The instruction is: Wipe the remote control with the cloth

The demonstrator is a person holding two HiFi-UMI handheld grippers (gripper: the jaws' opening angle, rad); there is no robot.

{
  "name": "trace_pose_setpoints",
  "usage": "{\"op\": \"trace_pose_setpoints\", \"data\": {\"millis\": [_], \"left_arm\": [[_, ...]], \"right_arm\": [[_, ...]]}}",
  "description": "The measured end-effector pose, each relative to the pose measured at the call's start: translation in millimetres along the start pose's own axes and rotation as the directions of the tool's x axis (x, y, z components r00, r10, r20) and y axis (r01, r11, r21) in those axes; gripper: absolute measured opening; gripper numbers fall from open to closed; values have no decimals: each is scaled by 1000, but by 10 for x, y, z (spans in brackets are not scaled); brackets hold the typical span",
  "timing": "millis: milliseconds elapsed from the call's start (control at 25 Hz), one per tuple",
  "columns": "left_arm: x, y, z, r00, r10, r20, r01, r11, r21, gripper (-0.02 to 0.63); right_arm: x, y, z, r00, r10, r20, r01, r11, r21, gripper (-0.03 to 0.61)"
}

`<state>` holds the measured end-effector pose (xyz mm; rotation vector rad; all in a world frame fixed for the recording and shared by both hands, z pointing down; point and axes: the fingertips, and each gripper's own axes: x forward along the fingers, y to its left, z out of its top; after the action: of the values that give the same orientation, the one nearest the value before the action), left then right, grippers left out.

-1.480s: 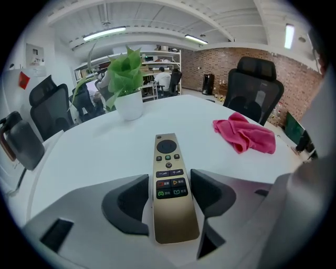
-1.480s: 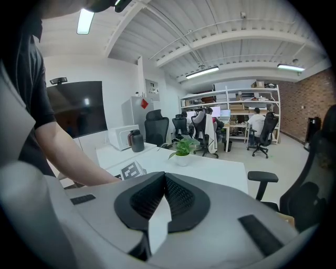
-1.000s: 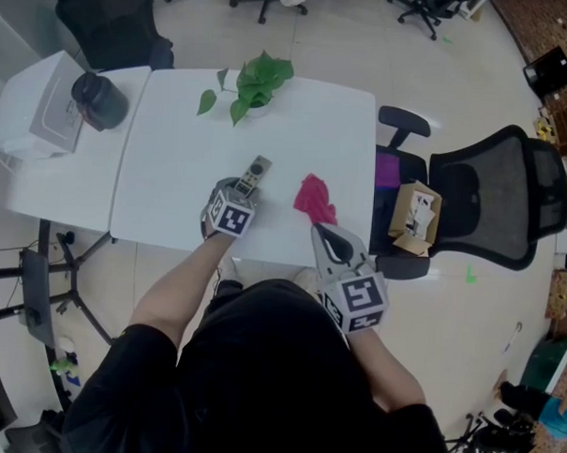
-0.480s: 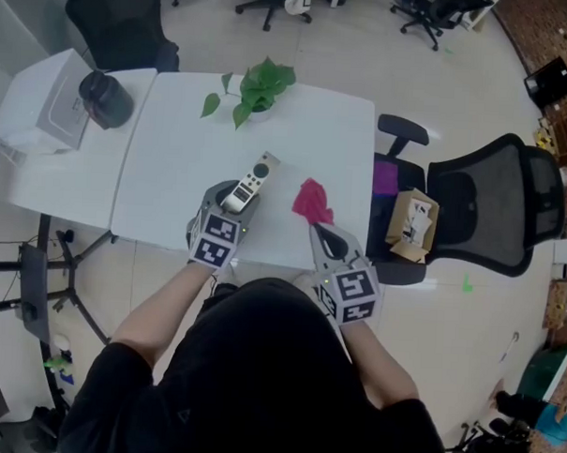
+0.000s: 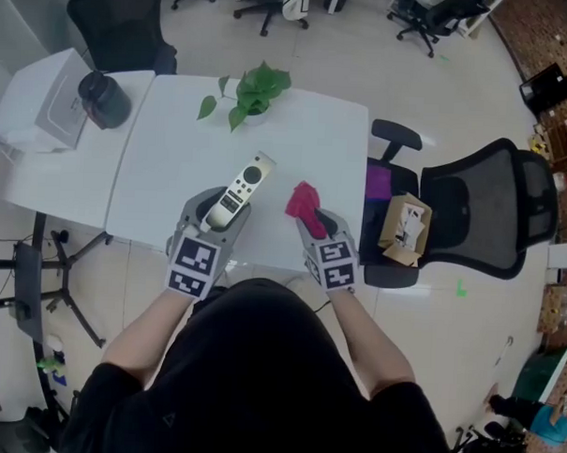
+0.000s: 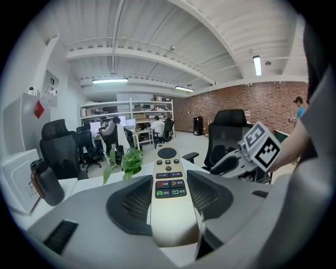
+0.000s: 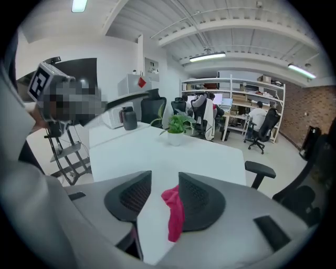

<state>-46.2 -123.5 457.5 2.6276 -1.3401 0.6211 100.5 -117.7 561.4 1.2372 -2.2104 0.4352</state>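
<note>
Head view, from the left: two white benches stand joined. The left bench (image 5: 42, 177) carries one white box (image 5: 47, 107) and one dark jar (image 5: 101, 98). The right bench (image 5: 169, 160) carries one potted plant (image 5: 252, 90) at its far edge.

The left tongs (image 5: 217, 211) are clamped on the lower end of the one remote control (image 5: 240, 186), held buttons-up above the bench. Just right of it lies the one red cloth (image 5: 301, 205), with the right tongs (image 5: 314, 222) over it. Those jaws have just been opening and stand partly apart. The cloth lies between them against one pad, not pinched.

To grab it well, I judge the right tongs should sink until a thick fold fills the gap. They should then close fully while the left tongs keep the remote steady.

Furthest right, one cardboard box (image 5: 403, 226) sits on a chair.
</note>
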Motion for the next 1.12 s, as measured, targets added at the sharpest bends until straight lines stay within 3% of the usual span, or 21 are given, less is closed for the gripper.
{"op": "trace_pose_setpoints", "data": {"millis": [160, 320, 640, 760, 920, 1040, 1120], "left_arm": [[-135, -25, 177, 1000, 6, 27, -6, 1000, 17, 211], [-232, -71, 293, 999, -2, 47, 0, 999, 36, 211], [-342, -95, 356, 999, 14, 47, -16, 999, 42, 210], [-352, -93, 342, 999, 17, 43, -20, 998, 52, 211], [-349, -95, 342, 999, 20, 43, -23, 998, 50, 210], [-331, -100, 345, 999, 22, 46, -23, 999, 42, 210], [-318, -98, 340, 999, 20, 47, -23, 999, 48, 210]], "right_arm": [[364, -180, -276, 994, -12, -111, 9, 1000, -21, 232], [709, -316, -620, 969, -12, -249, 0, 999, -46, 273], [1039, -554, -983, 917, -19, -399, 12, 1000, -22, 291], [1078, -534, -1030, 913, 16, -407, -6, 1000, 27, 291], [1089, -456, -1015, 915, 59, -399, -35, 997, 66, 219], [1063, -453, -1009, 912, 39, -409, -17, 998, 56, 145], [1017, -466, -944, 923, 21, -385, -2, 999, 51, 129]]}}
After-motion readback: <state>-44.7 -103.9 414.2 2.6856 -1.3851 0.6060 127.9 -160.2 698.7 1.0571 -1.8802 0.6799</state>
